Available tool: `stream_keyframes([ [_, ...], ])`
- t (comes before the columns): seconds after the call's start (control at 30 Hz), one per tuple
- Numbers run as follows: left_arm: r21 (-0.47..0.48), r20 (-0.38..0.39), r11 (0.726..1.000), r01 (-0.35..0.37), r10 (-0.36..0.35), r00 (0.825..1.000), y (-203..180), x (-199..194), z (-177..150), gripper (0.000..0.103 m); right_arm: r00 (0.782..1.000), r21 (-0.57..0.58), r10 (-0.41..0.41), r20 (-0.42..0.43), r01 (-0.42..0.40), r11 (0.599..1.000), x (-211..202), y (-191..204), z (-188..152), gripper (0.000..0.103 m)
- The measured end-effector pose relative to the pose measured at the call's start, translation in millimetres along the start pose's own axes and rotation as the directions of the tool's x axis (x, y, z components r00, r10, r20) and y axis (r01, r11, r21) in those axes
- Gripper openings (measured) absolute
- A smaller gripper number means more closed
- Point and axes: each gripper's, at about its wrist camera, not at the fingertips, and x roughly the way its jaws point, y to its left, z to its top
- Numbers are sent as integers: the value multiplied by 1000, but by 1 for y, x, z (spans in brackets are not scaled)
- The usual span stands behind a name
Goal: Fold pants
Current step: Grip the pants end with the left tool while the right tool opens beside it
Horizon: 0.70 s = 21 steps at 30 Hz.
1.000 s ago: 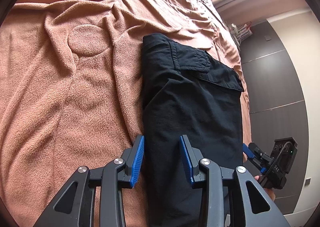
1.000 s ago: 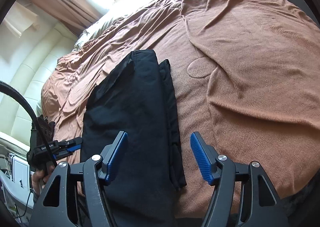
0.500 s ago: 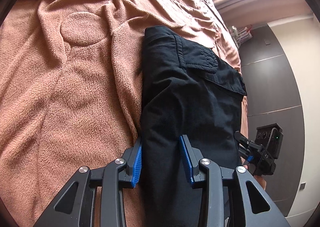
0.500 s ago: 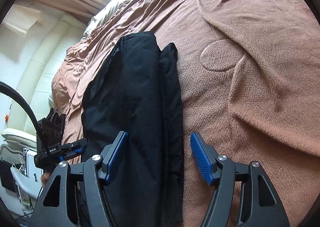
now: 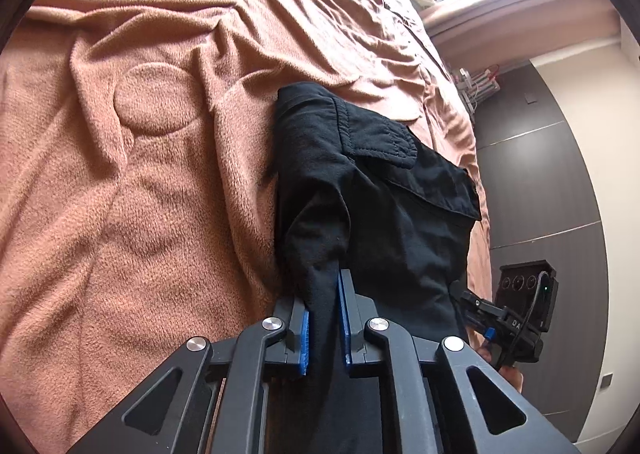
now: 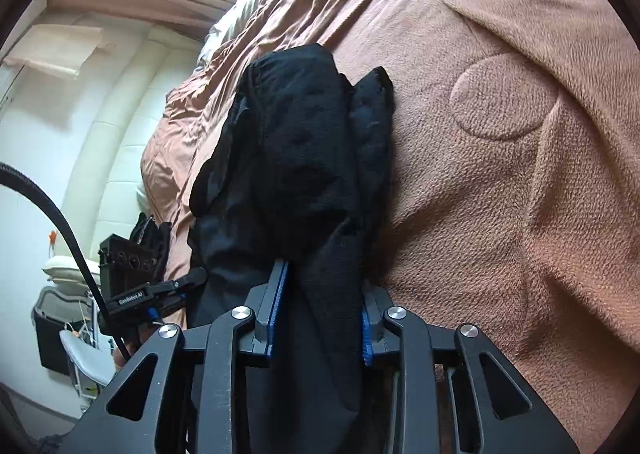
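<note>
the pants (image 5: 372, 214) lie as a long black strip near the bed's (image 5: 140, 214) side edge, already doubled lengthwise, with a flapped pocket (image 5: 384, 142) facing up at the far end. the near end is bunched and lifted off the blanket (image 6: 520, 194), pulled into two peaks.

the left gripper (image 5: 323, 328) has its fingers (image 5: 304, 338) closed on a pinch of cloth at one near corner; the right gripper (image 6: 320, 310) has its fingers (image 6: 276, 306) clamped on a thicker wad at the other, seen from the opposite side. both bites look narrow, taken close to the hem.

my guess is the near end is about to be carried over toward the pocket end. the worry is the layers: in the right view one leg sits offset beside the other, so a bite that caught only the top layer would leave the lower one behind and skew the fold. a shallow pinch could also slip under the fabric's weight. the strip runs close to the bed's edge, so a sideways tug might drag it off, and the plush blanket could ruck up with it.
</note>
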Motion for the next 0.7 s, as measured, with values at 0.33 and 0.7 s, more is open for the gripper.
stream_keyframes([
  [0.33,0,-52,999,-36,36,998,9,8,4,22,1000,80,-26,8,25,997,-11,-25,1,54],
  [0.7,0,-69,999,-51,51,996,8,24,7,23,996,60,73,-53,-70,996,21,-35,14,54],
])
